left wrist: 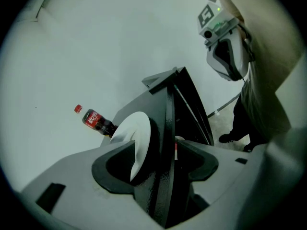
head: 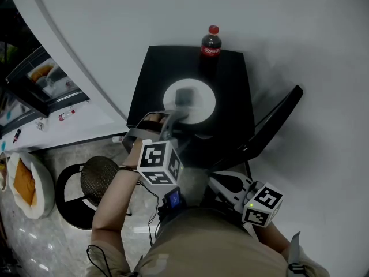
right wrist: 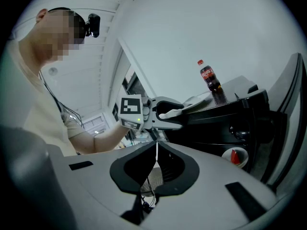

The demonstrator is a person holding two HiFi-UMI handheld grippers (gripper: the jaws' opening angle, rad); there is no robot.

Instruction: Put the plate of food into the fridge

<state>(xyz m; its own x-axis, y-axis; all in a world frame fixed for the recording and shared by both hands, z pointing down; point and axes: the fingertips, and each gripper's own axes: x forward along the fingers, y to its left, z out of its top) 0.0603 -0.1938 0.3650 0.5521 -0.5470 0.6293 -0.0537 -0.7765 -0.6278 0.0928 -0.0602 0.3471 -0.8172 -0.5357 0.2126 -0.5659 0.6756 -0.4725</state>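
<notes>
Plate (head: 206,106), food (head: 184,96) blurred, rim gripped by left tool (head: 171,119); right tool (right wrist: 156,150) closed, empty

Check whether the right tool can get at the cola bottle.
Probably yes: the cola bottle stands exposed on the fridge top, and the right tool is free, though shut.

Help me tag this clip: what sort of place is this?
Likely a staged kitchenette corner in a lab or office: a small black fridge stands open against a bare white wall, a cola bottle and white plate on top, a stool beside.
</notes>
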